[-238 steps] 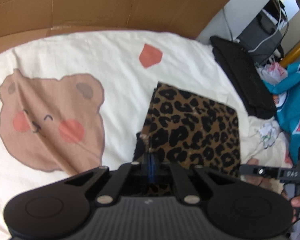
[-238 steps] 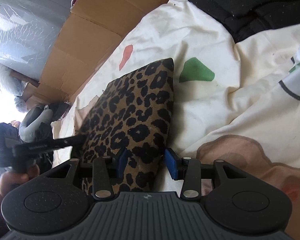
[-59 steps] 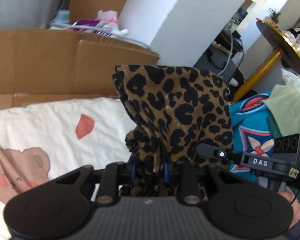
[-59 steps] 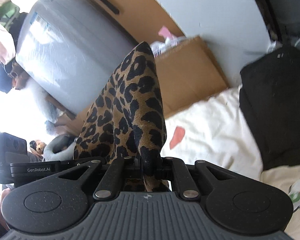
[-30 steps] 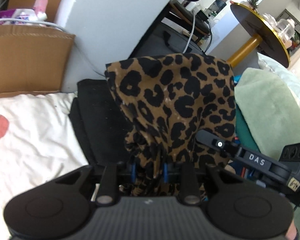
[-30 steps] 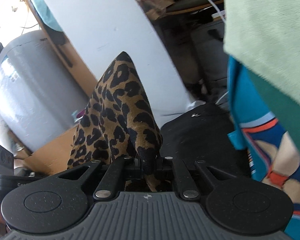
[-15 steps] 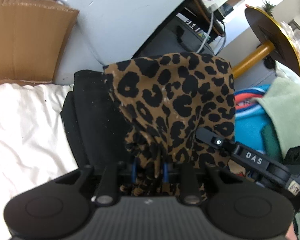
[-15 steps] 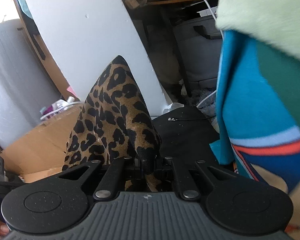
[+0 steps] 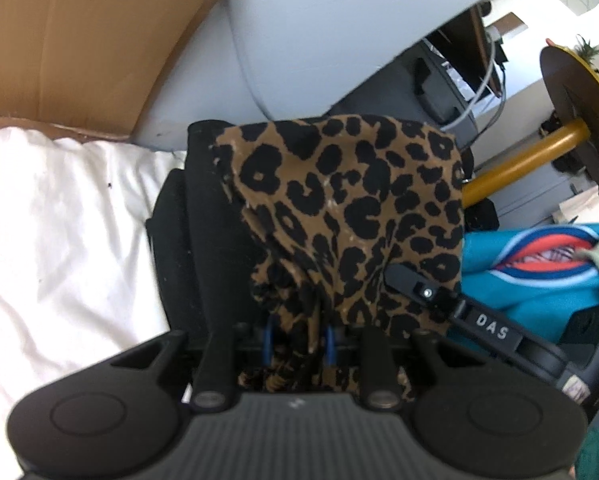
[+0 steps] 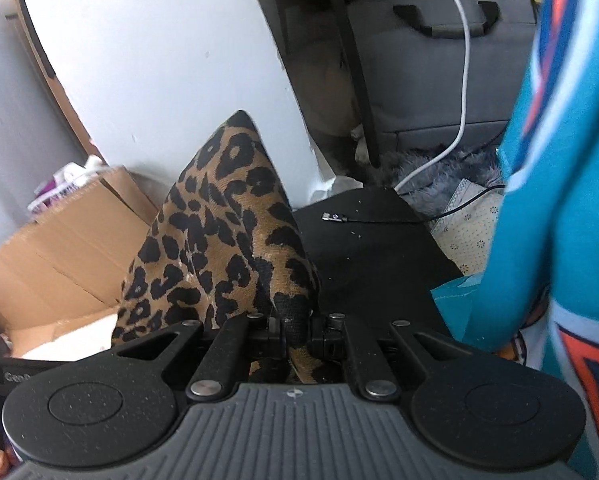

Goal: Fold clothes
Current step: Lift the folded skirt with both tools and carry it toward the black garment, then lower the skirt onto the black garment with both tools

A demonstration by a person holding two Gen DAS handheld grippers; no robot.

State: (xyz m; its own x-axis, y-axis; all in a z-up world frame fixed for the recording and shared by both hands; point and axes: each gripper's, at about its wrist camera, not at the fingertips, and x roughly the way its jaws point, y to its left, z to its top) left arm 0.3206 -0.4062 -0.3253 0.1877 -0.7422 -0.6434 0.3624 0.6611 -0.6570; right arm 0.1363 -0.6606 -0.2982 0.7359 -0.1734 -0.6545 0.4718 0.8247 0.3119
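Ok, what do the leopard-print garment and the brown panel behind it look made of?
Leopard-print garment: soft, thin matte fabric, likely a knit or woven; it bunches into fine gathers where the left gripper pinches it. Brown panel: corrugated cardboard by its look, matte, with a straight fold crease and flat flap.

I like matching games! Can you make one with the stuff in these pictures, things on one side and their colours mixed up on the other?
Things:
1. folded cloth held in both grippers
2. cardboard box
3. charging cable
4. table leg

Colours:
A. white
B. yellow
C. brown with black spots
D. plain tan

Pairs: 1-C, 2-D, 3-A, 4-B. The left gripper and right gripper both have their jaws shut on the spotted cloth.
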